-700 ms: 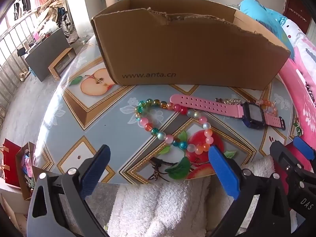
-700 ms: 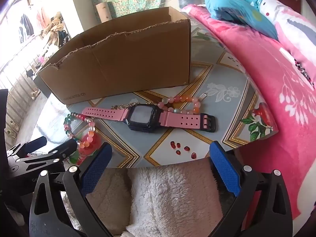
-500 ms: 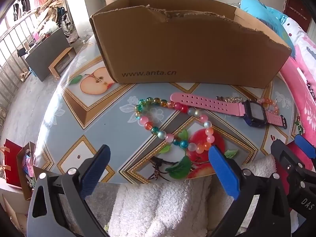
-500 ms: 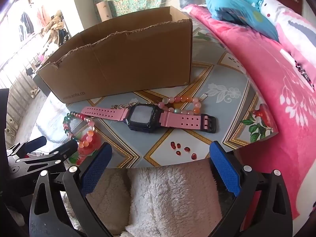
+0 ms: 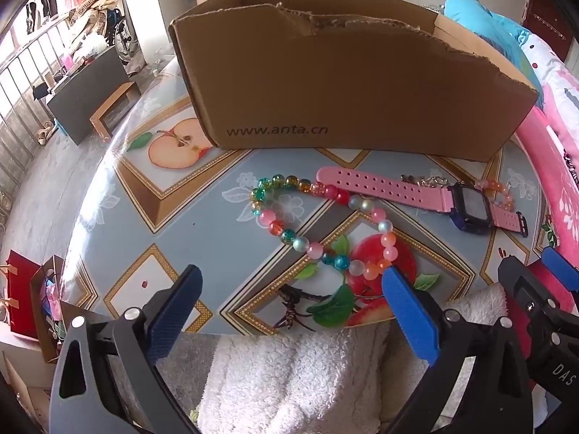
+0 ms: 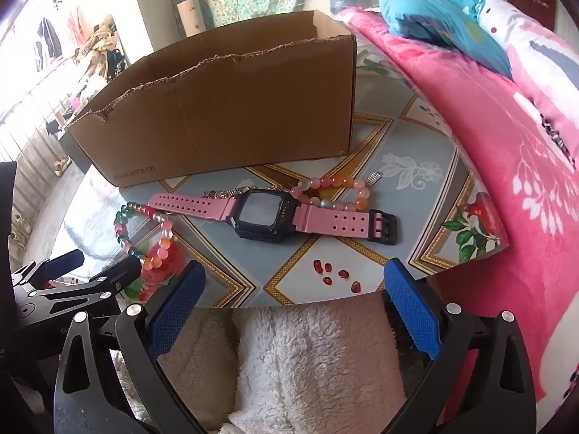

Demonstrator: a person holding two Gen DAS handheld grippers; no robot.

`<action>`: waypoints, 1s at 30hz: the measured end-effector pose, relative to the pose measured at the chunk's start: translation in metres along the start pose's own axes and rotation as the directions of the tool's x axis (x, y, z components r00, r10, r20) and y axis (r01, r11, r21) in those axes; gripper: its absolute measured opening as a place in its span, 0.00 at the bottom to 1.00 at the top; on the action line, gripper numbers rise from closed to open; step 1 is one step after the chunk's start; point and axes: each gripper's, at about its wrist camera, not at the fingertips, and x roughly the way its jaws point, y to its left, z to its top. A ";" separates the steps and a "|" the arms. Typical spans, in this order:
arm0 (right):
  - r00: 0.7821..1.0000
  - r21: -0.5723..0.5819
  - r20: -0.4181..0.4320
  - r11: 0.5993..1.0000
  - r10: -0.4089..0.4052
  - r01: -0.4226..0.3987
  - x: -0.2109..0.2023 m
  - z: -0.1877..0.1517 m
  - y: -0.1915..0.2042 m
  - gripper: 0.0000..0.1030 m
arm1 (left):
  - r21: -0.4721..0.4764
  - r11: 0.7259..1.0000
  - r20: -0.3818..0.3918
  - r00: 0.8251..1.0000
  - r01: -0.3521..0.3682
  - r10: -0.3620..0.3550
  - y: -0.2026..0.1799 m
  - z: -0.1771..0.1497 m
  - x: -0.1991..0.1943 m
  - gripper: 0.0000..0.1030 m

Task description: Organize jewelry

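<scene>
Peering past the torn front wall of the brown cardboard box point(image 5: 347, 83), I cannot see its inside; the floor of it is hidden. A thin silver chain point(image 6: 226, 192) is mostly tucked behind the pink-strapped watch with the dark square face point(image 6: 266, 213), and a peach-and-pink bead bracelet point(image 6: 334, 190) is partly covered by the strap's buckle end.

Surface: round glass-topped table with a fruit-and-diamond print point(image 5: 130, 224), box at its far edge. Pink floral bedding point(image 6: 506, 144) crowds the right edge; railings and a clutter of clothes lie to the left. A white fluffy cloth point(image 6: 307, 358) shows at the near edge.

Multicoloured glass-bead bracelet point(image 5: 318, 224) lies left of the watch, overlapping its strap tip. Small red bits point(image 6: 336, 276) lie near the front edge.

Left gripper point(image 5: 289, 300), blue pads spread wide, nothing between; beads just beyond its right pad. Right gripper point(image 6: 293, 296) likewise spread and empty, watch just ahead.
</scene>
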 end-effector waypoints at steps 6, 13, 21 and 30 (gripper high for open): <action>1.000 0.004 0.001 1.000 -0.001 0.001 0.000 0.000 -0.001 0.92 | 0.004 1.000 0.002 1.000 0.001 -0.001 0.001 -0.002 0.000 0.95; 1.000 0.008 -0.001 1.000 -0.002 0.002 0.000 -0.001 -0.003 0.92 | 0.004 1.000 0.000 1.000 0.000 0.000 0.001 -0.001 0.000 0.95; 1.000 0.006 -0.005 1.000 -0.008 0.008 0.001 0.000 -0.002 0.92 | 0.006 1.000 -0.002 1.000 -0.001 0.001 0.000 -0.001 -0.001 0.95; 1.000 -0.002 -0.011 1.000 -0.012 0.012 0.003 0.000 0.002 0.92 | 0.007 1.000 -0.008 1.000 0.000 0.000 -0.001 -0.002 -0.001 0.95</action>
